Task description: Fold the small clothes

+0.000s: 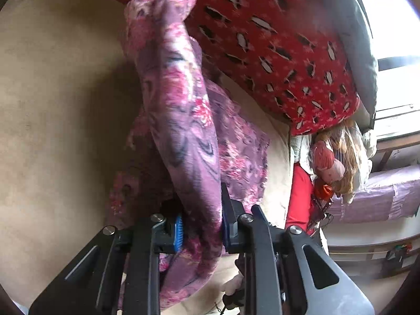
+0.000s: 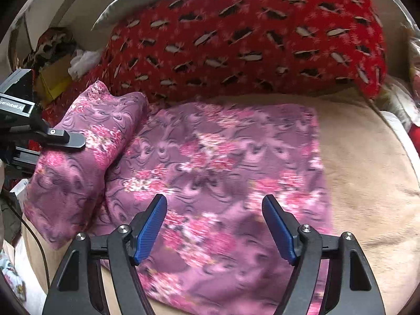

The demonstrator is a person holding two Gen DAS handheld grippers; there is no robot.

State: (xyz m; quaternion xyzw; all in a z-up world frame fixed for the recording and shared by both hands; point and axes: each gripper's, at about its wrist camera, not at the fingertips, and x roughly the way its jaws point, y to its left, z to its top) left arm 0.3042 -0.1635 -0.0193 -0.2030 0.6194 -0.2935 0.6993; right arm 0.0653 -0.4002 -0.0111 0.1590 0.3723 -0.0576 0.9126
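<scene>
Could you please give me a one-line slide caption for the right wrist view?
Open right gripper hovers over the purple floral garment on the beige bed, while the left gripper lifts its edge.

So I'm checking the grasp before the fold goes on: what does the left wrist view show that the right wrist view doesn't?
Only the left wrist view shows the left gripper from behind, its blue pads shut on a bunched fold of the purple floral garment, plus a window and a doll off the bed's side. Only the right wrist view shows the right gripper open above the garment's flat-spread part, and a yellow box. Both show the garment, the red patterned blanket and the beige bed cover.
</scene>
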